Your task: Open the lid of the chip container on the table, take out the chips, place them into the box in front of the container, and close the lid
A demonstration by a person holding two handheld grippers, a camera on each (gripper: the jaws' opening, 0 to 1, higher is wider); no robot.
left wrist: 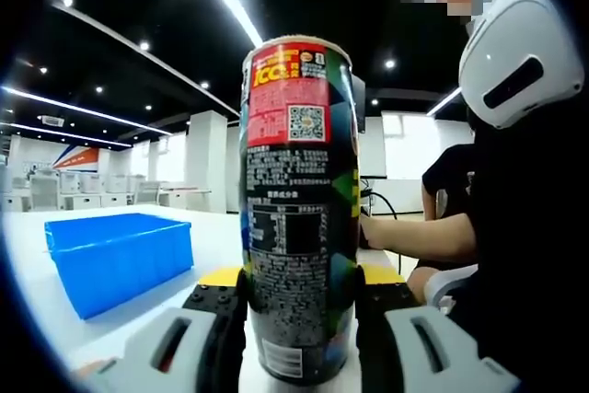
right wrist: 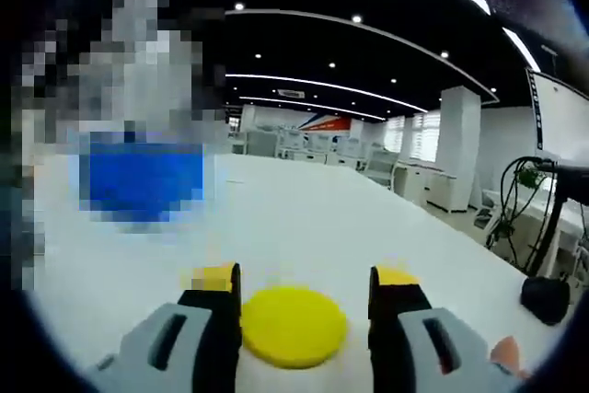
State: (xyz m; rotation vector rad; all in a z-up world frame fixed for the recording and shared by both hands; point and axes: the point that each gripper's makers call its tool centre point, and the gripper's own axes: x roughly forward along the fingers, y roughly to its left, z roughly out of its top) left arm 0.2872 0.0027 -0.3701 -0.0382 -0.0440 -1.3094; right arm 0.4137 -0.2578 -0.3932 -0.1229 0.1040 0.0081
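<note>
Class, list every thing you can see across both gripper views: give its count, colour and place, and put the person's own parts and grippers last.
Chip container: one, dark with a red label, upright on the table between the left gripper's jaws.
Box: one, blue, on the table left of the container.
Lid: one, yellow, flat on the table between the right gripper's jaws.
Table: one, white.
Dark object: one, black, at the table's right edge; kind unclear.
Person: one, dark clothes, seated right of the container.
Left gripper: one, grey and black.
Right gripper: one, grey and black.

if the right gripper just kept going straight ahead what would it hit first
Likely the yellow lid, lying flat on the white table between the right gripper's open jaws. Past it the table looks free, though depth is hard to judge.
</note>
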